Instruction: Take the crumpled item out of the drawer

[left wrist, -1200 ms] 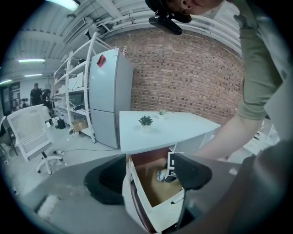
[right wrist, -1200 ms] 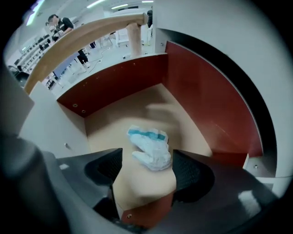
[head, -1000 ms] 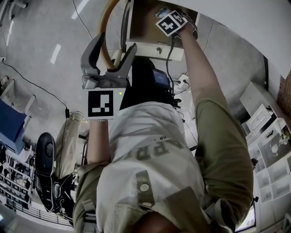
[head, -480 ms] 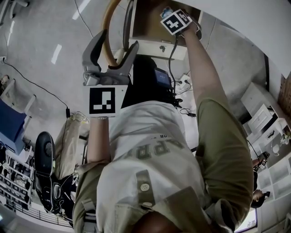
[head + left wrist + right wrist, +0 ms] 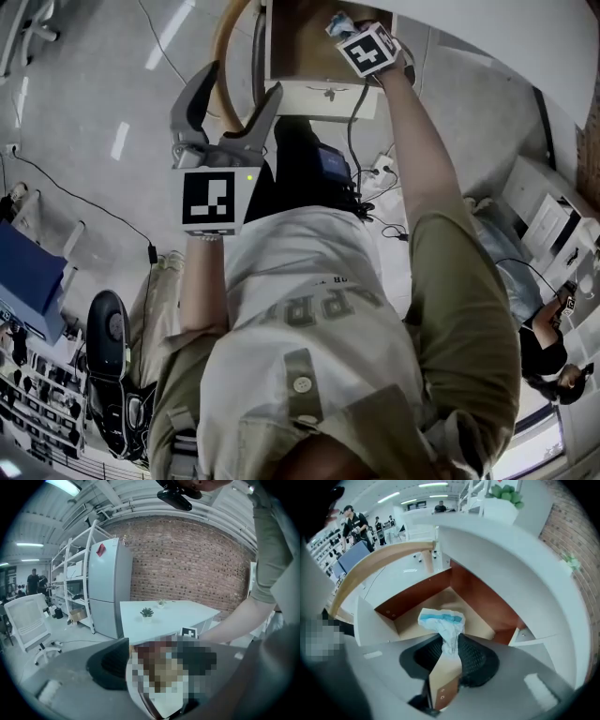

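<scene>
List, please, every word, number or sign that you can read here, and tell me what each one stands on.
"APPR": large letters on the person's shirt, partly lost in folds, so uncertain.
Smaller line above it: too small to read.
Cubes on the left gripper and right gripper: square patterns only, no words.
On the crumpled item: blue band, no readable print.
</scene>
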`<state>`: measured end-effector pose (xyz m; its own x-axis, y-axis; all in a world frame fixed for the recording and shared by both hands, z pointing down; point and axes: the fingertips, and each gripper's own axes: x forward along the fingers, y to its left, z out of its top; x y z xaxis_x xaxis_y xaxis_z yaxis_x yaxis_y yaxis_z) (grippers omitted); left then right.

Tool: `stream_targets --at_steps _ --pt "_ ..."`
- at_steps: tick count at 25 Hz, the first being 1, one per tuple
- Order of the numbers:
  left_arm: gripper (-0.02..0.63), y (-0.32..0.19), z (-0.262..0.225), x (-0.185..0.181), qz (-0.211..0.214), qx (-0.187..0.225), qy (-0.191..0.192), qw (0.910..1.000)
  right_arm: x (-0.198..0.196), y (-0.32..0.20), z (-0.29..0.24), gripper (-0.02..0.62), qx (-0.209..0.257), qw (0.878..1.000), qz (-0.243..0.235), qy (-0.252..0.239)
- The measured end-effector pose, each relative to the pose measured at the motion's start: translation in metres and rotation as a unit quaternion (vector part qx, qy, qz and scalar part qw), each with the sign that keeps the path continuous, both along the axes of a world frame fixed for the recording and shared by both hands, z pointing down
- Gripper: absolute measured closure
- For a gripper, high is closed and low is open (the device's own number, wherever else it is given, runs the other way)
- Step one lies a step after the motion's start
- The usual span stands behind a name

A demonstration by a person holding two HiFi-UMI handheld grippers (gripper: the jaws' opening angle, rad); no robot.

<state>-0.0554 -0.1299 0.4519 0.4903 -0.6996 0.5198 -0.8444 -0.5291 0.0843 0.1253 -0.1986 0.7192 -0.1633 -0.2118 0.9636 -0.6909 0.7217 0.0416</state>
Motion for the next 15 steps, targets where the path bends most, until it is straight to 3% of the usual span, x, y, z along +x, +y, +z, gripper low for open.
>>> stream_targets --at_steps 9,15 --pt "0.265 0.005 -0.042 -0.015 0.025 0.027 0.024 0.9990 0.008 0.012 -0.099 0.488 0.091 0.988 0.113 -0.055" --pt "0.265 0.011 -0.074 -0.032 0.036 0.040 0.046 0.9975 -0.001 0.036 -0.182 0.488 0.162 0.960 0.198 -0.114"
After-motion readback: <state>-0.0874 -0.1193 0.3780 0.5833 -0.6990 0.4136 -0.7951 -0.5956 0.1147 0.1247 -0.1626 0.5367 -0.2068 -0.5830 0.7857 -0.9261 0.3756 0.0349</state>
